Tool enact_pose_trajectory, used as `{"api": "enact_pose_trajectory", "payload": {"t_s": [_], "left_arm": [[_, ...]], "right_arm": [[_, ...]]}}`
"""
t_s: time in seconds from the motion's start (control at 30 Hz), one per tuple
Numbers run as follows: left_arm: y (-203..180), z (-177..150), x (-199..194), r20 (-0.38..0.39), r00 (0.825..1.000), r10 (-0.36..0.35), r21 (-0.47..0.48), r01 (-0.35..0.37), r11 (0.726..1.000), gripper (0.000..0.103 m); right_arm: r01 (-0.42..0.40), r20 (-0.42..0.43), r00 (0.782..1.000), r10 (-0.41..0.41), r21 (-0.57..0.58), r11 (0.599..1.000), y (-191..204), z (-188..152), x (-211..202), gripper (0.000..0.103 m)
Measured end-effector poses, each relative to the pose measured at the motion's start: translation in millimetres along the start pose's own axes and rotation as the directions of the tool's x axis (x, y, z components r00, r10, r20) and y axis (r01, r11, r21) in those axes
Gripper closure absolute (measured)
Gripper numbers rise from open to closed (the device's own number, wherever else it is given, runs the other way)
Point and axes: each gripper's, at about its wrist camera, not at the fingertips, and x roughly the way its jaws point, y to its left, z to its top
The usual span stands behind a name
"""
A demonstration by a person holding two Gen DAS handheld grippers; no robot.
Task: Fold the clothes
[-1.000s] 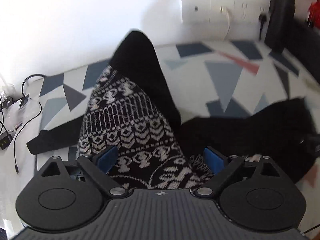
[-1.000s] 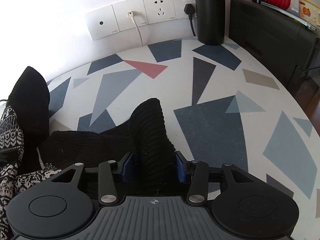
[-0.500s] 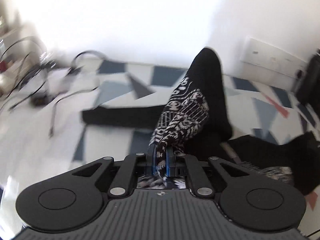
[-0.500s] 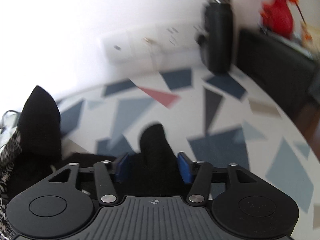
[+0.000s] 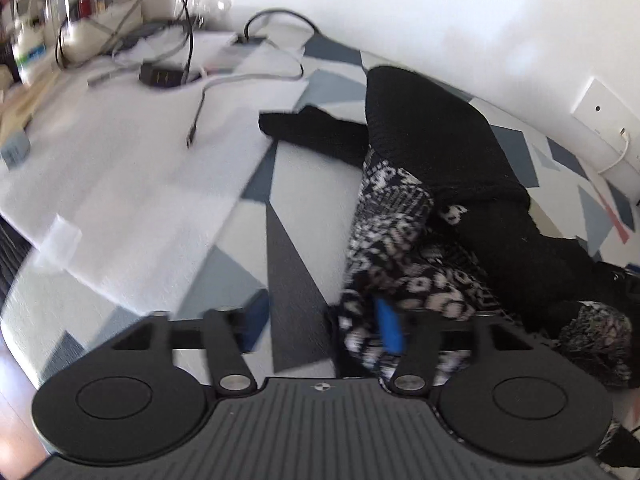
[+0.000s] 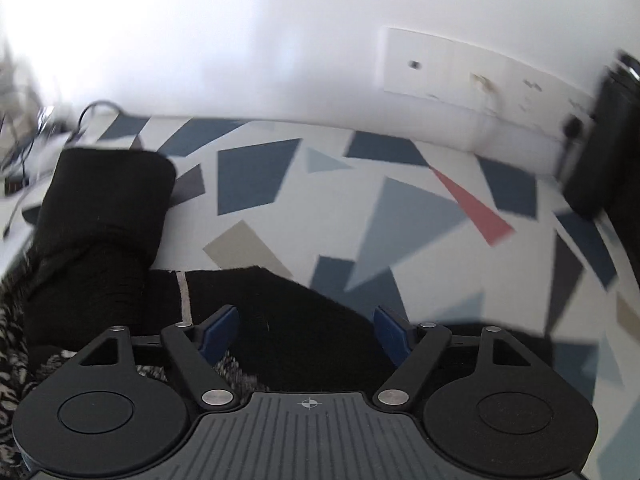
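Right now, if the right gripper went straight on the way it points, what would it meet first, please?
Probably the black knit lying between the open right gripper fingers, though depth is hard to judge.

Left gripper (image 5: 322, 326): black ribbed body, two round discs, silver pivot screws, blue finger pads (image 5: 388, 330), small crosshair mark. Right gripper (image 6: 307, 334): same build, blue pads, silver screws.

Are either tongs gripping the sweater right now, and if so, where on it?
Neither. Left tongs and right tongs have both just been opening; the sweater lies loose on the table, touching one left finger only.
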Motion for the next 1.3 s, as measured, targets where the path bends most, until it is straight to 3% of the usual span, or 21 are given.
{"api": "enact_pose_trajectory", "payload": {"t_s": [0.13,0.2,0.27,0.33,0.4,0.5,0.63,0.7,0.73,0.8,0.87,0.97,1.07,1.13,1.2,1.3], "left_arm": [[-9,14,10,0.004,1.0,-0.011,0.028,0.011,1.0,0.033],[-16,20,9,0.025,1.0,-0.014,0.048,0.013,0.999,0.027],[-23,25,6,0.057,0.998,-0.027,0.078,0.023,0.997,0.002],[-31,28,9,0.059,0.996,-0.069,0.137,0.06,0.989,0.0],[-41,30,20,0.008,0.996,-0.084,0.198,0.081,0.977,0.0],[-57,28,43,-0.088,0.996,-0.029,0.274,0.053,0.96,0.0],[-59,27,50,-0.068,0.998,-0.004,0.27,0.022,0.963,0.0],[-58,26,50,-0.07,0.997,-0.017,0.234,0.033,0.972,0.019],[-57,25,49,-0.071,0.997,-0.038,0.216,0.052,0.975,0.052],[-57,22,45,-0.057,0.998,-0.038,0.206,0.049,0.977,0.058],[-54,19,40,-0.035,0.999,-0.033,0.195,0.039,0.98,0.069],[-37,17,32,-0.019,0.999,-0.028,0.129,0.03,0.991,0.073],[-16,16,22,0.0,1.0,-0.02,0.04,0.02,0.999,0.075],[-8,12,18,-0.003,1.0,-0.028,0.012,0.028,1.0,0.075],[-8,4,19,-0.031,0.999,-0.039,0.01,0.039,0.999,0.074],[-20,-12,22,-0.055,0.998,-0.015,0.056,0.019,0.998,0.073]], "right_arm": [[-0.019,-0.039,0.999,0.015,-0.098,0.995,20,10,30,0.02],[-0.027,-0.078,0.997,0.017,-0.137,0.99,32,9,42,0.02],[-0.016,-0.066,0.998,0.006,-0.147,0.989,40,5,45,0.019],[-0.022,-0.066,0.998,0.014,-0.117,0.993,40,2,45,0.02],[-0.042,-0.078,0.996,0.036,-0.077,0.996,36,-1,45,0.022],[-0.061,-0.083,0.995,0.055,-0.075,0.995,33,-4,43,0.022],[-0.078,-0.083,0.994,0.071,-0.079,0.994,34,-6,38,0.034],[-0.081,-0.065,0.995,0.075,-0.106,0.991,40,-10,32,0.056],[-0.077,-0.056,0.996,0.071,-0.125,0.989,44,-12,28,0.063],[-0.067,-0.039,0.997,0.062,-0.156,0.985,52,-17,22,0.082],[-0.056,-0.028,0.998,0.052,-0.161,0.985,54,-21,18,0.09],[-0.048,-0.022,0.999,0.046,-0.09,0.995,41,-21,15,0.094],[0.063,-0.005,0.998,-0.063,0.018,0.998,16,-20,11,0.096],[0.124,-0.008,0.992,-0.124,0.153,0.98,-11,-23,7,0.096],[0.138,-0.024,0.99,-0.137,0.278,0.951,-34,-30,2,0.096],[0.175,-0.04,0.985,-0.171,0.289,0.941,-38,-38,-3,0.095]]}}
